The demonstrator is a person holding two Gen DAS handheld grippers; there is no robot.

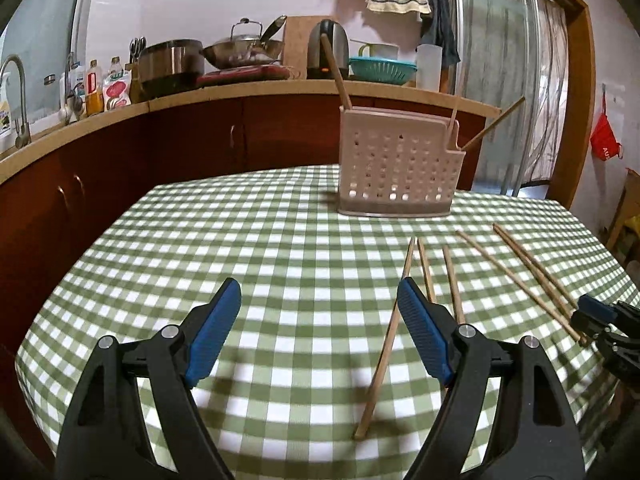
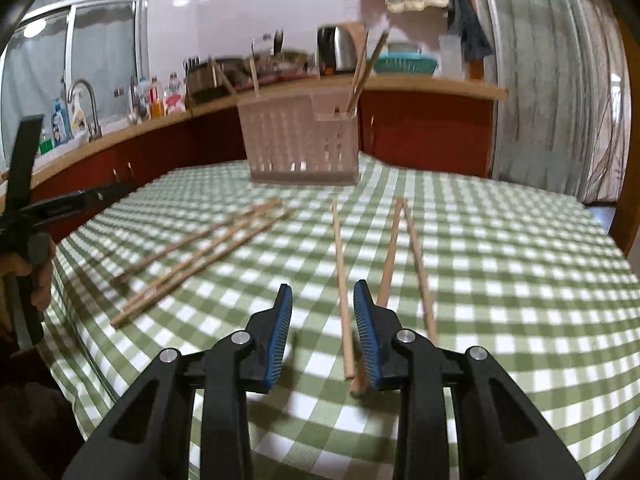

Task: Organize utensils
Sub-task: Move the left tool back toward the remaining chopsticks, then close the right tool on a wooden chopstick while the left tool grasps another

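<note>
A pale pink perforated utensil holder (image 1: 396, 160) stands at the far side of the table, with a few wooden chopsticks upright in it; it also shows in the right wrist view (image 2: 302, 140). Several wooden chopsticks lie loose on the green checked cloth. My left gripper (image 1: 320, 332) is open and empty, low over the cloth, with one chopstick (image 1: 384, 344) lying just inside its right finger. My right gripper (image 2: 323, 334) is open and empty above a chopstick (image 2: 342, 292), with two more chopsticks (image 2: 416, 264) to its right and three chopsticks (image 2: 200, 256) to its left. The right gripper also shows at the right edge of the left wrist view (image 1: 600, 316).
The table (image 1: 200, 260) has a near edge and a left edge beside dark red cabinets (image 1: 160, 144). The counter behind holds pots (image 1: 172, 62), a kettle, bottles and a teal colander. A sliding door (image 1: 500, 80) is at the right. The left gripper's handle and hand show in the right wrist view (image 2: 24, 232).
</note>
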